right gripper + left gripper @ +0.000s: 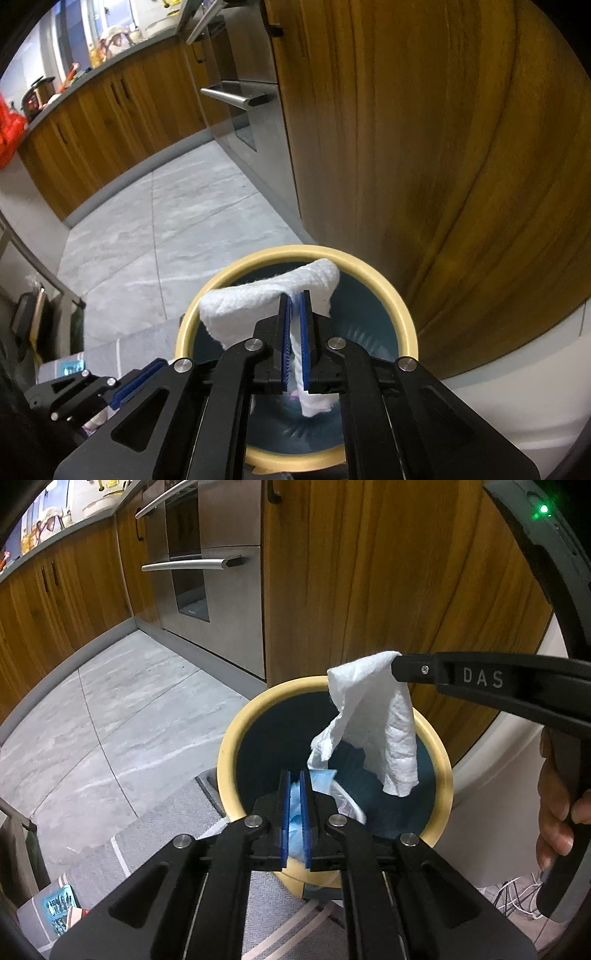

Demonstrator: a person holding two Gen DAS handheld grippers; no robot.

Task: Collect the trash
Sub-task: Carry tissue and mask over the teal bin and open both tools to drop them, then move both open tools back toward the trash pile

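A round bin with a cream rim and a dark teal inside stands on the floor by a wooden cabinet. My left gripper hangs over its near edge, shut on a crumpled piece of light blue plastic. From the right, my right gripper reaches over the bin, shut on a white paper towel that dangles above the opening. In the right wrist view the right gripper pinches the paper towel over the bin. The left gripper shows at lower left.
A tall wooden cabinet rises right behind the bin, with a steel oven to its left. Grey tiles and a grey mat cover the floor. White cables lie at lower right. A hand holds the right gripper's handle.
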